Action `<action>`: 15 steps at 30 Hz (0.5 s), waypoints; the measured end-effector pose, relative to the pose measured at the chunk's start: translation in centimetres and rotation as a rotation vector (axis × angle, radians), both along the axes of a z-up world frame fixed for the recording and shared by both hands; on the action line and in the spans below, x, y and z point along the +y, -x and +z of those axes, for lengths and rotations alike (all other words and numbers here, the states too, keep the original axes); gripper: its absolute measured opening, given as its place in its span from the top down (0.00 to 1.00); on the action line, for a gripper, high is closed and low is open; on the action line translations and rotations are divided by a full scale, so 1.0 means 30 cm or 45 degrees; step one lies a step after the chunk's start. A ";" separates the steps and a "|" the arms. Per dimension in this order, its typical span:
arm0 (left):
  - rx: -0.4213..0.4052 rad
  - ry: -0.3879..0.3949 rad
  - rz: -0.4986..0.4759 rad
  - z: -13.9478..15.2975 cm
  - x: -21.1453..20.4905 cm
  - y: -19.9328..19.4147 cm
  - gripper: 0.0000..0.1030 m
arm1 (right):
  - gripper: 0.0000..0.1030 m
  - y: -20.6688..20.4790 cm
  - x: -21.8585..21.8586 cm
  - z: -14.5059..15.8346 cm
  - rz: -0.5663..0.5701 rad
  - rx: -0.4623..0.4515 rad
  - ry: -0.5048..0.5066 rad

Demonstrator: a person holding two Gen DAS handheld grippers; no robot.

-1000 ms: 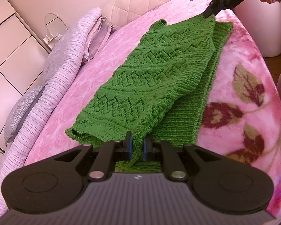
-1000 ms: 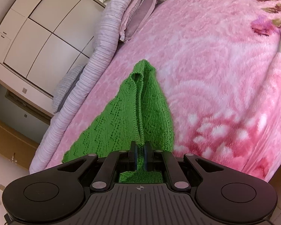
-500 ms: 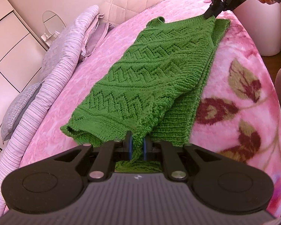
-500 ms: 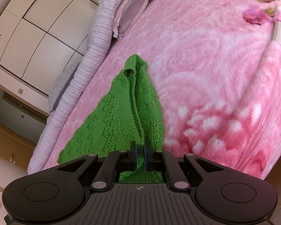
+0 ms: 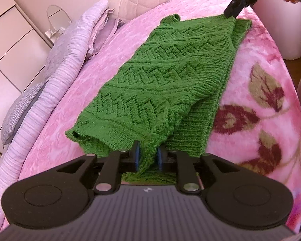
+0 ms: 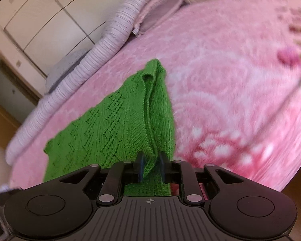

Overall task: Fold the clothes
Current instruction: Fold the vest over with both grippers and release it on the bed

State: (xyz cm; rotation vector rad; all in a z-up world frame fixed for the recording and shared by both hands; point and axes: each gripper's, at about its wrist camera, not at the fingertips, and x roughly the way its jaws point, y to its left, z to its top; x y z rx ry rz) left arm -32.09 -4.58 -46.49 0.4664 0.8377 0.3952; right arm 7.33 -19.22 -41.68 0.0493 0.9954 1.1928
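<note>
Green knit sweater [image 5: 166, 84] lies folded mid-frame on the pink bed [image 5: 266, 104], soft and floppy, so we'd grip its hems, both grippers [image 5: 148, 156] [image 6: 151, 164] just opening, fabric between loosened fingers.

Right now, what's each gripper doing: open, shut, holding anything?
Left gripper: jaws just opened; green sweater hem hangs loose between them.
Right gripper: jaws just opened; sweater edge between them, released.

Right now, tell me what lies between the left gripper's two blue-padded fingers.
A bunched edge of the green knitted sweater sits between the left gripper fingers, whose jaws have just been opening, in the left wrist view.
</note>
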 end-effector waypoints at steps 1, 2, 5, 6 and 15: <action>0.001 -0.002 0.012 0.007 -0.003 0.001 0.82 | 0.78 0.010 -0.007 0.013 0.000 -0.052 0.013; -0.001 0.000 0.026 0.015 -0.005 0.003 0.81 | 0.78 0.018 -0.017 0.024 0.003 -0.101 0.020; -0.006 0.008 0.083 0.042 -0.009 0.006 0.78 | 0.77 0.035 -0.048 0.044 0.018 -0.168 0.020; -0.007 0.018 0.112 0.053 -0.008 0.006 0.77 | 0.76 0.039 -0.053 0.047 0.020 -0.180 0.022; -0.067 0.133 0.393 0.166 0.006 0.003 0.75 | 0.76 0.112 -0.061 0.091 0.088 -0.395 0.016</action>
